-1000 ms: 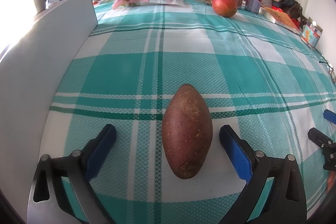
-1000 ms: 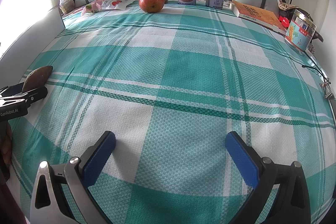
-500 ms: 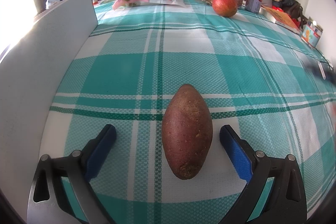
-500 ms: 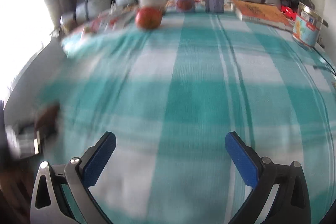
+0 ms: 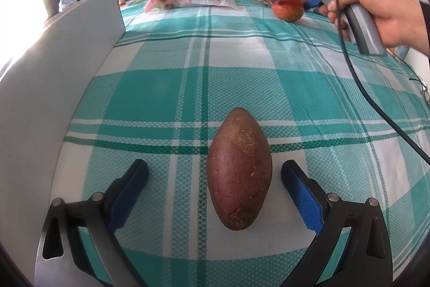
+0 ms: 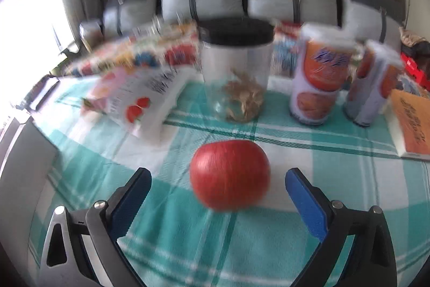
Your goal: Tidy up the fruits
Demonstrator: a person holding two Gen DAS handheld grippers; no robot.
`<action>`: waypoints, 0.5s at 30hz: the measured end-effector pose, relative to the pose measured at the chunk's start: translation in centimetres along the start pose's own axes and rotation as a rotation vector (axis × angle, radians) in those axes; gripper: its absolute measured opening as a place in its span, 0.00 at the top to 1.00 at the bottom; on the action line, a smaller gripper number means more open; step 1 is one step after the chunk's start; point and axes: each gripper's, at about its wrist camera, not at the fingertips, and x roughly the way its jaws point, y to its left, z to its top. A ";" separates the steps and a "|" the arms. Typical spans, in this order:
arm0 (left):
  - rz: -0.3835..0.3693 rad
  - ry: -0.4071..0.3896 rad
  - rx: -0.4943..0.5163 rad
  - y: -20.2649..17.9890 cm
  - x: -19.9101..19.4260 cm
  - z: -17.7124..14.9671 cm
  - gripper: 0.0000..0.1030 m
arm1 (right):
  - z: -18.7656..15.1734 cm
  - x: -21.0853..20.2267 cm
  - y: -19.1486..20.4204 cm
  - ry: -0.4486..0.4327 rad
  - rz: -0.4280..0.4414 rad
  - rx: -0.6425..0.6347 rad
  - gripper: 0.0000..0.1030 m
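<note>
Between the left tool's (image 5: 215, 176) matt blue rubbery pads lies a sweet potato (image 5: 239, 168) with dull, rough, speckled skin, on the bed's (image 5: 161, 88) woven checked cloth. Between the right tool's (image 6: 218, 180) pads sits a smooth, glossy red fruit (image 6: 229, 174); beyond it, a clear plastic jar (image 6: 236, 71) with a matt black lid.

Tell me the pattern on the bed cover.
Teal-and-white plaid bed cover, with thin dark green lines; clearest in the left wrist view.

Plaid bed (image 5: 166, 96), sweet potato (image 5: 239, 171), probably apple (image 6: 229, 174)
</note>
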 end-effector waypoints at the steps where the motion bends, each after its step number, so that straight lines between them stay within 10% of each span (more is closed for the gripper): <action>1: 0.000 0.000 0.000 0.0 0.0 0.0 0.02 | 0.2 0.4 -0.4 0.036 -0.016 0.010 0.32; 8: 0.001 0.000 0.000 -0.1 0.0 0.0 0.02 | -4.9 -4.8 -2.6 -0.022 0.111 0.051 0.33; 15: 0.001 0.000 0.000 -0.1 0.0 0.0 0.02 | -18.9 -15.2 -2.1 -0.080 0.203 0.021 0.33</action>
